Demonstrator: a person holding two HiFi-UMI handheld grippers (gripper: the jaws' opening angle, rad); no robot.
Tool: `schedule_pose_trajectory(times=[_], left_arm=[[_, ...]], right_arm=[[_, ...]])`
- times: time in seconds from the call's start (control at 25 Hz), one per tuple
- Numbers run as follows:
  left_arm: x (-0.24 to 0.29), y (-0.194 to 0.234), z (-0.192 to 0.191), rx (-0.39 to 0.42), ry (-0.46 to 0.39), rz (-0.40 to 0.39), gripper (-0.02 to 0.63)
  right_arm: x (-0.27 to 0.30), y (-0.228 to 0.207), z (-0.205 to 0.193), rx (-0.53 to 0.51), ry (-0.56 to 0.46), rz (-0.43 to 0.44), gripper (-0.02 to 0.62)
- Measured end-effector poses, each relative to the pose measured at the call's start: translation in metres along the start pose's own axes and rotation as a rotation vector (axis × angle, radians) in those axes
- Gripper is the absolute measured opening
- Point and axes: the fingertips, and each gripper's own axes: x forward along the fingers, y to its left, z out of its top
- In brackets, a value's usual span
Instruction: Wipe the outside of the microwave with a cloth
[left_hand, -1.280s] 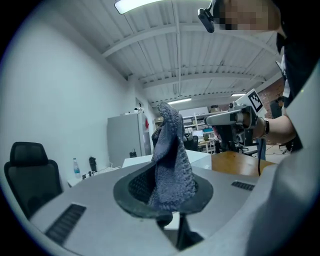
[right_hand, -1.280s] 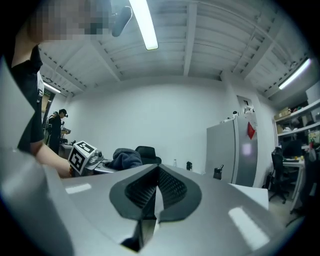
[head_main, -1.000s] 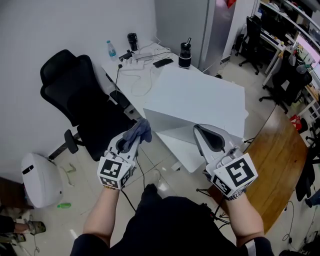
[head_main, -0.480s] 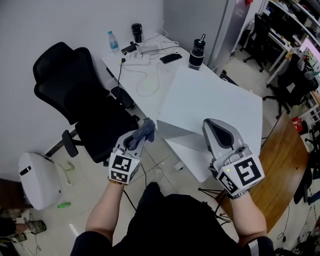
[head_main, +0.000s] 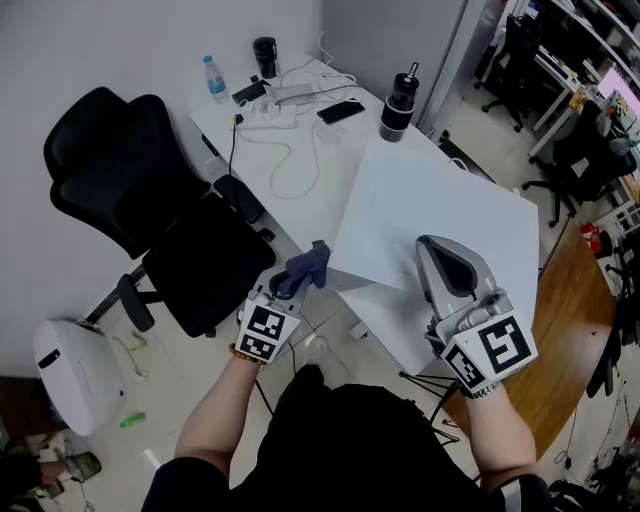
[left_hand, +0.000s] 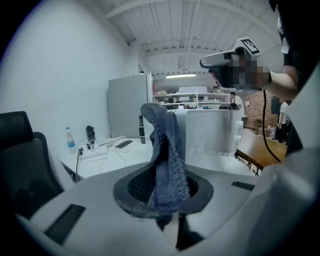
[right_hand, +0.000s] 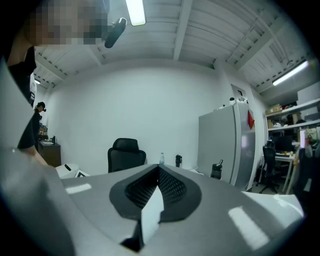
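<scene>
Firmly pinched in the left gripper's jaws, the grey-blue cloth stands up just beside the white microwave's near corner. The right gripper's jaws are clenched together on nothing, over the microwave's top. From above, the microwave's front is hard to make out. It sits on a white desk, with a black chair on the tiled floor alongside.

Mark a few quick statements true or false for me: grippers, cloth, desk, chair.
1. The left gripper grips a blue-grey cloth. True.
2. The right gripper holds a second cloth. False: its jaws are shut with nothing between them.
3. A water bottle stands on the white desk. True.
4. The black office chair is on the right gripper's side. False: in the head view it is at the left, on the left gripper's side.
</scene>
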Motion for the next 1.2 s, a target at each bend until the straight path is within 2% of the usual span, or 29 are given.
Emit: schedule_pose_trajectory(times=[0.28,0.56,1.2], left_arm=[[0.036,-0.001,0.002,0.081,0.024,-0.103,0.057],[0.066,0.009,0.006,0.102,0.026,-0.162,0.055],[0.134,0.04,0.015,0.12,0.044,-0.222,0.055]], right_arm=[[0.021,-0.014,-0.006,0.013,0.022,-0.045,0.002],[0.035,-0.03,-0.011,0.021,0.042,-0.094,0.002],[0.053,-0.062,-0.011,0.025,0.062,-0.198,0.002]])
